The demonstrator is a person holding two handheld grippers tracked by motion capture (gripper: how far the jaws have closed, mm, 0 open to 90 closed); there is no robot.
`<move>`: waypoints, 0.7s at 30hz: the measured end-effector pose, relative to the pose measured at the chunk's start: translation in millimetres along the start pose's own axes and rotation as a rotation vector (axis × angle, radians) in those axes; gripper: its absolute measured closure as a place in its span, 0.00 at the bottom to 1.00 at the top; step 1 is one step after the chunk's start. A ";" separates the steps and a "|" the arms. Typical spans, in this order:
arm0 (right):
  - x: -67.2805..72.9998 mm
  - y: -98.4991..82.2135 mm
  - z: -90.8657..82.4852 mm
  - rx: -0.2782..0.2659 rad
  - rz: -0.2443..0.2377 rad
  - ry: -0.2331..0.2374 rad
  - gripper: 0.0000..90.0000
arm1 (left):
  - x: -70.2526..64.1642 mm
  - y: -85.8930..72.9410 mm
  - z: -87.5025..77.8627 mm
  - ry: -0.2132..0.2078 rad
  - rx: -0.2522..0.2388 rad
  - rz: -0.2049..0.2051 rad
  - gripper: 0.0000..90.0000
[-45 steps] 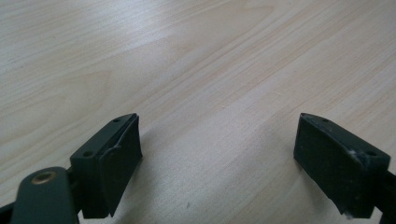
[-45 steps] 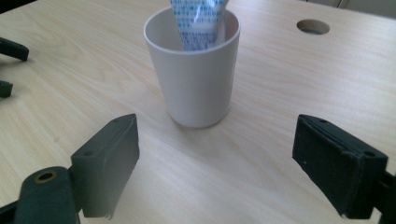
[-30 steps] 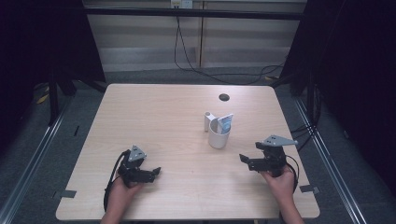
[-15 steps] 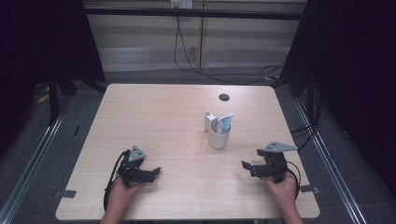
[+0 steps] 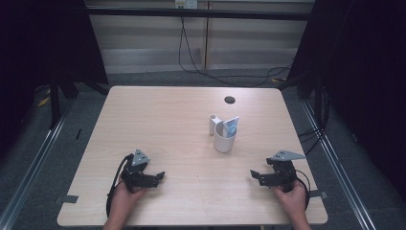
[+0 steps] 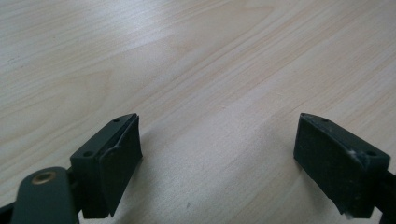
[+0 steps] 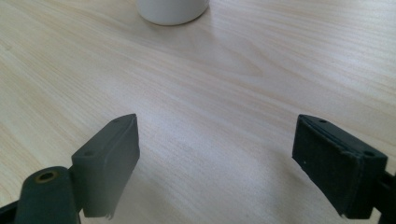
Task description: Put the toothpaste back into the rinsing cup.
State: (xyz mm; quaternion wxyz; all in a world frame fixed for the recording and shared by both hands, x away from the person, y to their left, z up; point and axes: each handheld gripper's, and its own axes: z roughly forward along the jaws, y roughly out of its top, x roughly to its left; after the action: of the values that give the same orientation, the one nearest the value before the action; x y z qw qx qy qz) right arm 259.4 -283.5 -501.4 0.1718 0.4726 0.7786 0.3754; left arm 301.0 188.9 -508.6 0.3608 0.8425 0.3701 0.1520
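The worktop (image 5: 158,120) is a pale wooden slab with dark floor on every side. Both grippers sit low near its front edge, each held in a hand coming in from below. The left gripper (image 5: 160,176) lies toward the front-left, its jaws spread wide with only bare wood between them, as the left gripper view (image 6: 217,154) shows. The right gripper (image 5: 253,175) lies toward the front-right, near the right edge, jaws likewise spread wide and holding nothing; in the right gripper view (image 7: 215,154) bare wood lies between them.

A broad stretch of open wood separates the two grippers, and more lies behind the left one.

The white cup (image 5: 224,140) stands upright right of centre, well apart from both grippers, nearer the right one; its base shows at the top of the right gripper view (image 7: 172,10). A blue-and-white packet (image 5: 231,127) leans inside the cup, sticking above the rim. A small white upright piece (image 5: 213,124) stands touching the cup's far-left side. A dark round hole (image 5: 230,99) sits beyond, toward the far edge.
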 end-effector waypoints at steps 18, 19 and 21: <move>2.5 -6.8 5.2 0.050 -0.049 -0.018 0.16 | 0.1 -0.1 -0.1 0.001 0.000 0.000 0.16; 2.5 -6.9 5.3 0.048 -0.055 -0.019 0.16 | 0.4 0.0 -0.4 -0.001 0.006 0.006 0.16; 2.9 -7.6 5.6 0.048 -0.070 -0.024 0.15 | 0.4 0.0 -0.4 0.001 0.005 0.006 0.16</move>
State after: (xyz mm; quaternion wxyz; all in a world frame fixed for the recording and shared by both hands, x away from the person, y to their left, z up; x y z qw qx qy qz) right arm 256.8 -280.7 -510.5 0.1829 0.4535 0.8014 0.3445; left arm 301.1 189.4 -508.3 0.3580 0.8445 0.3679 0.1526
